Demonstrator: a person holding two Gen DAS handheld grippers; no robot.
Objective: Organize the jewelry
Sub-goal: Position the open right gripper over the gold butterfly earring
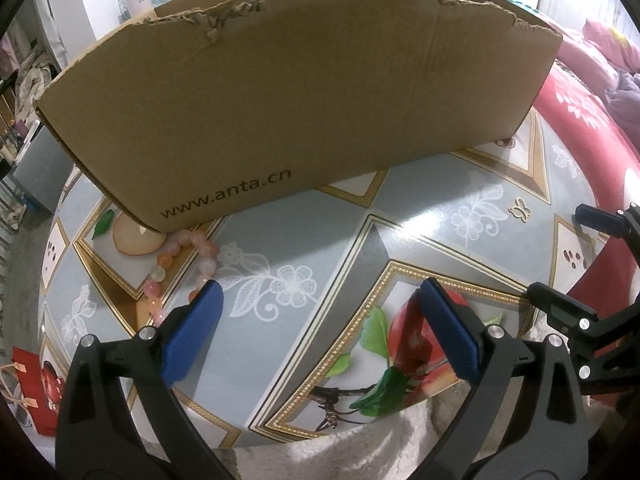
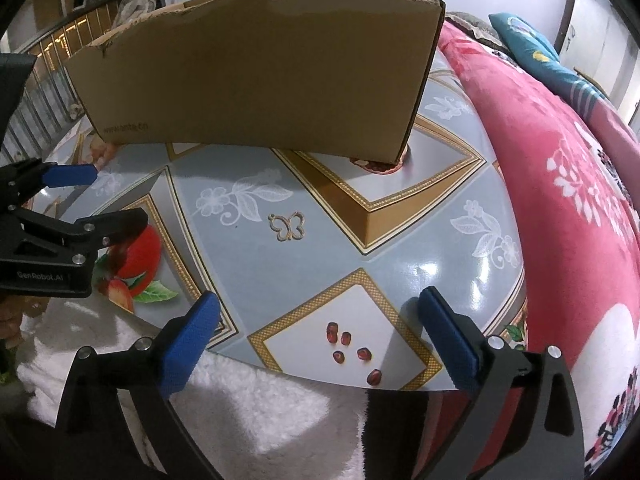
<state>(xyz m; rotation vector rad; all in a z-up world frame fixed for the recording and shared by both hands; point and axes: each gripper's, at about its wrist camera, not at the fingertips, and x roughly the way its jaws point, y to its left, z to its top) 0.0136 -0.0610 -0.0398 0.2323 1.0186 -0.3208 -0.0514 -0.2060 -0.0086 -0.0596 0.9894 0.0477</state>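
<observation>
Bracelet (image 1: 182,268) beside cardboard box (image 1: 300,92)

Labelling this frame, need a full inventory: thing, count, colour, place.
cardboard box: 1, brown, back of the table, open top
bead bracelet: 1, pink and orange, by the box's left corner
butterfly charm: 1, gold, mid-table
tablecloth: 1, grey-blue, fruit prints, over the table
quilt: 1, red floral, right of the table
fleece: 1, white, near edge
left gripper: fingers blue, open, empty
right gripper: fingers blue, open, empty
</observation>
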